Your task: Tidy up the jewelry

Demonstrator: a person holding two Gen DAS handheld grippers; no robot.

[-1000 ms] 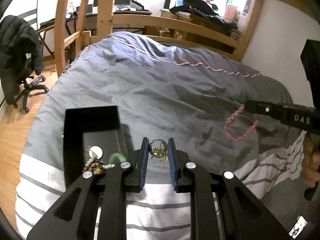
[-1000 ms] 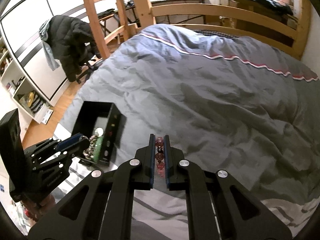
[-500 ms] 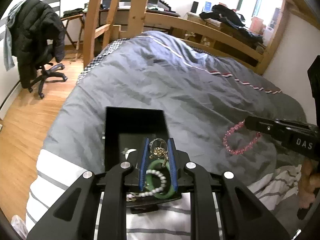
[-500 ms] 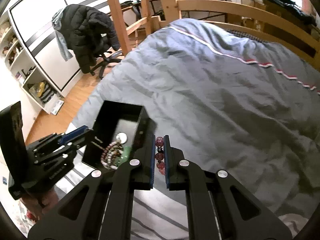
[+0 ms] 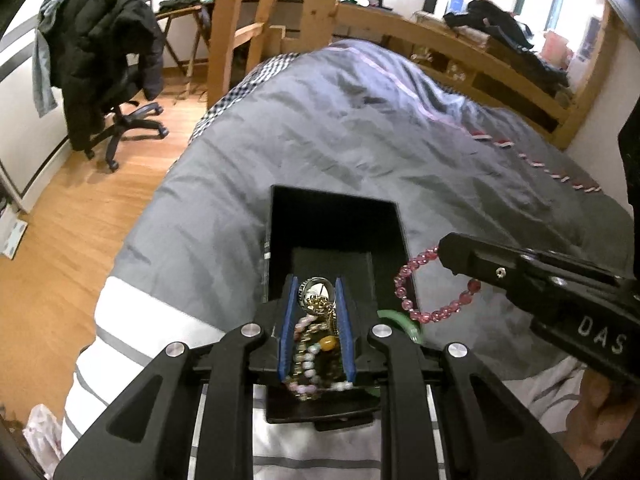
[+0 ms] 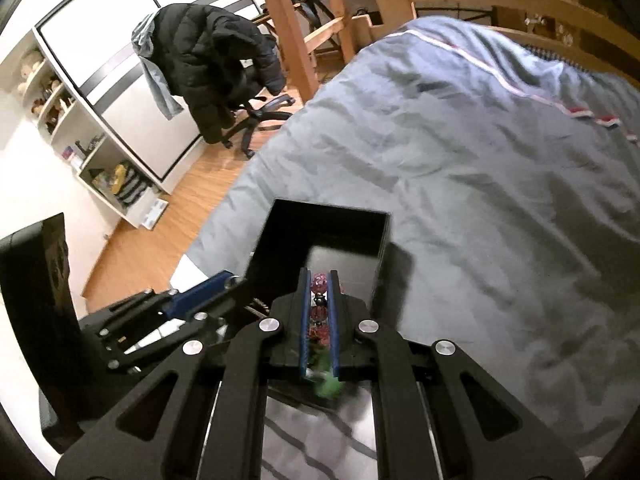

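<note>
A black open jewelry box (image 5: 336,220) lies on the grey duvet; it also shows in the right wrist view (image 6: 320,232). My left gripper (image 5: 317,285) is shut on a silver ring with gold charms (image 5: 316,296) and holds it over the box. Beaded bracelets (image 5: 306,354) and a green bangle (image 5: 400,318) lie inside. My right gripper (image 6: 320,278) is shut on a pink bead bracelet (image 6: 319,280), which hangs at the box's right edge in the left wrist view (image 5: 416,288). The right gripper (image 5: 444,248) sits just right of the box.
The bed's grey duvet (image 5: 360,128) has a white striped fold (image 5: 152,320) at the near end. A wooden bed frame (image 5: 460,40), an office chair with a black jacket (image 5: 100,60) and wood floor (image 5: 60,240) lie to the left. White shelves (image 6: 80,152) stand by the wall.
Both grippers have moved left over the box. The left one now holds the ring above the box interior, and the pink bracelet has come from the duvet to the box's right edge.
</note>
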